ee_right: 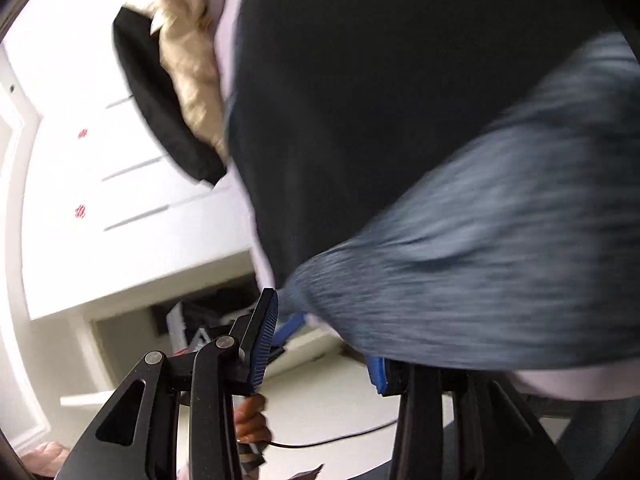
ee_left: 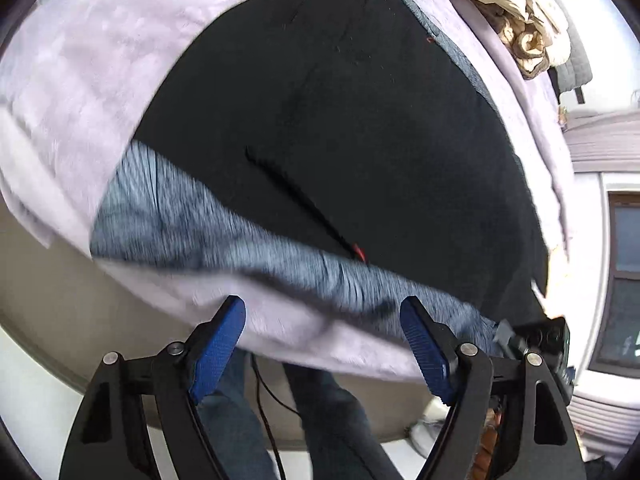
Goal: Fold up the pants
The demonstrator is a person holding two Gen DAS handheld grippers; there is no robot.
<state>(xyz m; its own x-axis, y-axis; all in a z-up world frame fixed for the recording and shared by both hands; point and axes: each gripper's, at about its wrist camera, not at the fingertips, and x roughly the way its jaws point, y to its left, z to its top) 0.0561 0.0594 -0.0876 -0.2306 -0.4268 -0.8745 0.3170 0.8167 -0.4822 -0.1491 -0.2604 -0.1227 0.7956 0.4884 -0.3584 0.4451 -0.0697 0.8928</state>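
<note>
Left gripper point(ee_left: 322, 332) hung wide open, empty, just off bed edge point(ee_left: 280, 328), likely lining up for waistband point(ee_left: 224, 232). Pants point(ee_left: 340, 120) lay flat on lilac blanket point(ee_left: 80, 80). Right gripper point(ee_right: 320, 332) also gaped; grey band point(ee_right: 480, 272) draped over one finger, unpinched.

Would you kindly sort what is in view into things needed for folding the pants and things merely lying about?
For the job:
black pants
their grey waistband
left tongs
right tongs

Lying about:
beige garment
lilac blanket
black cable
</note>
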